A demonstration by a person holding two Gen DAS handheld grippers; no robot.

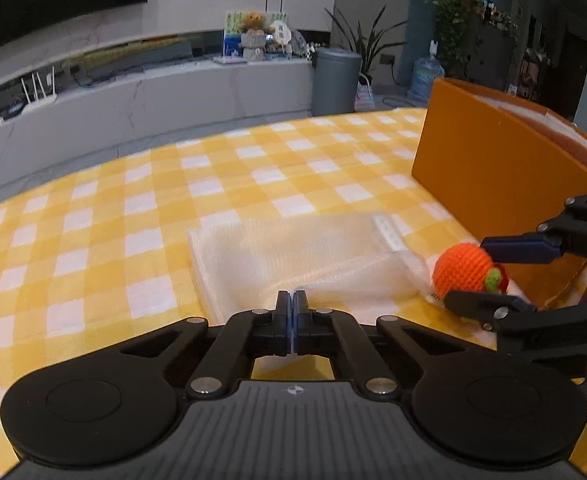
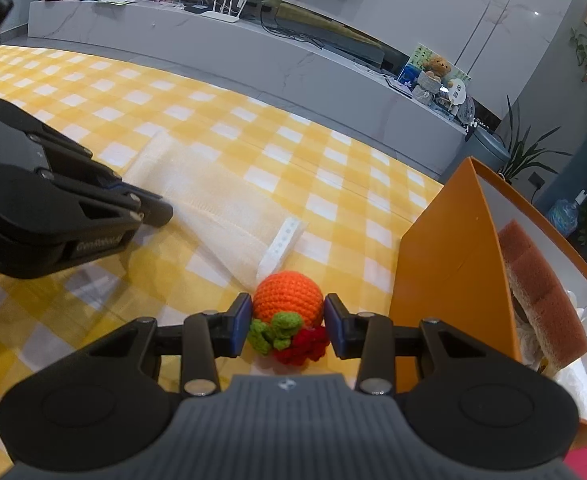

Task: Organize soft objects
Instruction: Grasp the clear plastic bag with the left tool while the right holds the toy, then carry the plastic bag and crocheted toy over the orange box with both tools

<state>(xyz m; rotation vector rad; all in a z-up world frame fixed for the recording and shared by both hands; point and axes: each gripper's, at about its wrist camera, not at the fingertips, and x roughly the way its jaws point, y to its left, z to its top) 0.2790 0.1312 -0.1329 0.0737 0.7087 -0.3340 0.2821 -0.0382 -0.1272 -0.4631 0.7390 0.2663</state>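
My left gripper (image 1: 292, 303) has its jaws fully together, pinching the near edge of a translucent mesh pouch (image 1: 293, 256) that lies flat on the yellow-and-white checked tablecloth (image 1: 93, 216); a thin fold of the mesh shows between the blue pads. In the right wrist view the same gripper (image 2: 161, 212) enters from the left, its tips resting at the edge of the pouch (image 2: 213, 196).

My right gripper (image 2: 287, 316) holds a crocheted orange ball (image 2: 287, 298) between its two blue pads, one pressed against each side; green knitted leaves (image 2: 277, 330) and a red knitted part (image 2: 307, 346) sit on the ball's near side. In the left wrist view this gripper (image 1: 489, 276) reaches in from the right, the ball (image 1: 463, 268) clamped between an upper and a lower finger, just beside the pouch's white zipper strip (image 1: 389, 232).

Right of the ball stands an open orange box (image 2: 441, 248) with a white interior; a brown sponge block (image 2: 541, 292) lies inside it. The box (image 1: 493, 176) rests on the tablecloth, near the pouch's far right corner.

Beyond the table runs a long pale marble-look console (image 1: 173, 96), carrying a white router (image 2: 225, 12) and a small teddy bear (image 1: 253, 24). A grey bin (image 1: 335, 80) and potted plants (image 1: 453, 16) stand at its end.
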